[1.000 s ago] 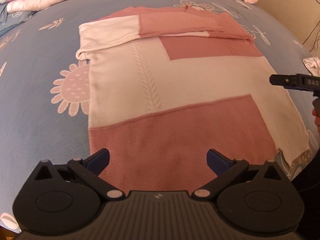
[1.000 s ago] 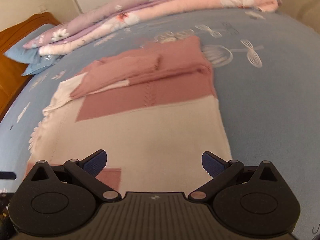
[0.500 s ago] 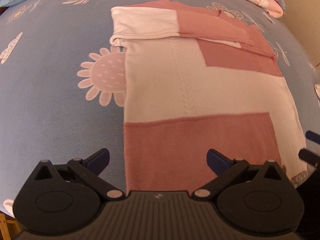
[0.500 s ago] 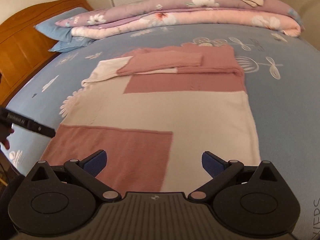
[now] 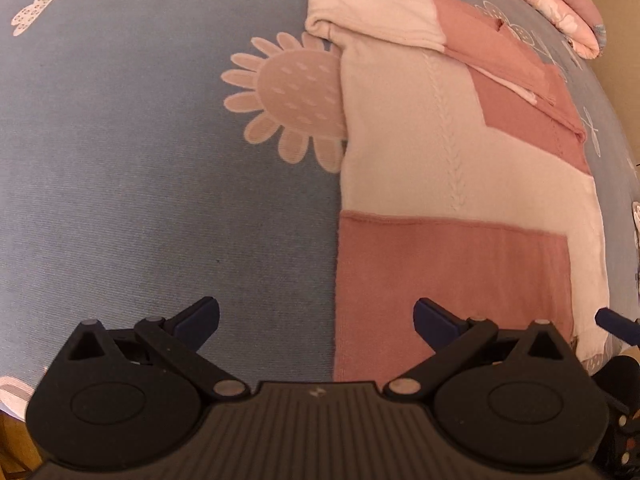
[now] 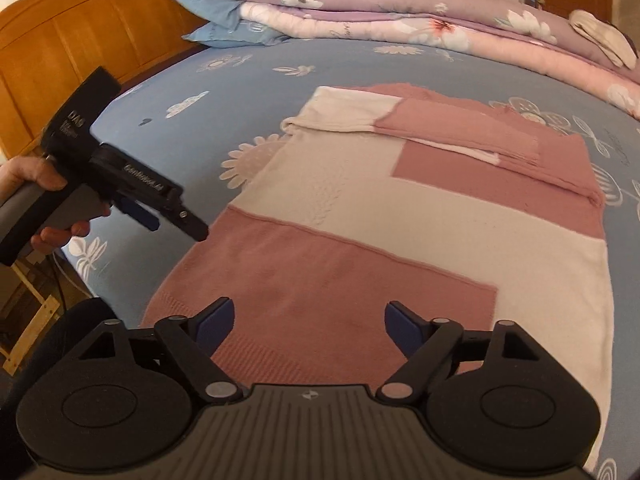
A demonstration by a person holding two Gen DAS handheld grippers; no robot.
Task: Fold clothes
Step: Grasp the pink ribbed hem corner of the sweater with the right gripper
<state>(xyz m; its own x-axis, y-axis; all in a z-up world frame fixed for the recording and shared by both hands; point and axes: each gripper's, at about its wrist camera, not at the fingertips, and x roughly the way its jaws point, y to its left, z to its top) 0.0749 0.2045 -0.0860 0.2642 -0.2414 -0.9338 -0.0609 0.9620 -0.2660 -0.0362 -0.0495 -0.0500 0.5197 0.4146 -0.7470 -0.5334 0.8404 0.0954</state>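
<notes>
Bedsheet [image 6: 360, 60], blue with sun and cloud prints, filled the left of both views, and a wooden headboard [image 6: 60, 40] with a blue pillow [image 6: 208, 4] stood at the far left in the right wrist view. A hand [image 6: 36, 184] there held the left gripper [image 5: 316, 320], its fingers spread wide with nothing between them; it hung low over the near left corner of the sweater [image 6: 420, 232], one finger above bare sheet and the other above the pink hem panel.

That sweater, pink and cream in blocks, lay flat on the sheet with its hem toward the person. Both sleeves [image 6: 440, 128] were folded across the chest at the far end (the cream one on the left, the pink one lying over it), so the sides already sat tucked in and the body made a long rectangle. Judging from that, the sleeve stage looked done and the lengthwise fold was in hand.

Further right, the right gripper [image 6: 308, 324] was likewise spread and empty, poised over the hem near its middle. A folded quilt [image 6: 440, 20] lay along the far edge of the bed.

A next move would likely call for each gripper to pinch a hem corner through both knit layers, then carry the hem evenly toward the collar; the right one sat some way short of its corner.
</notes>
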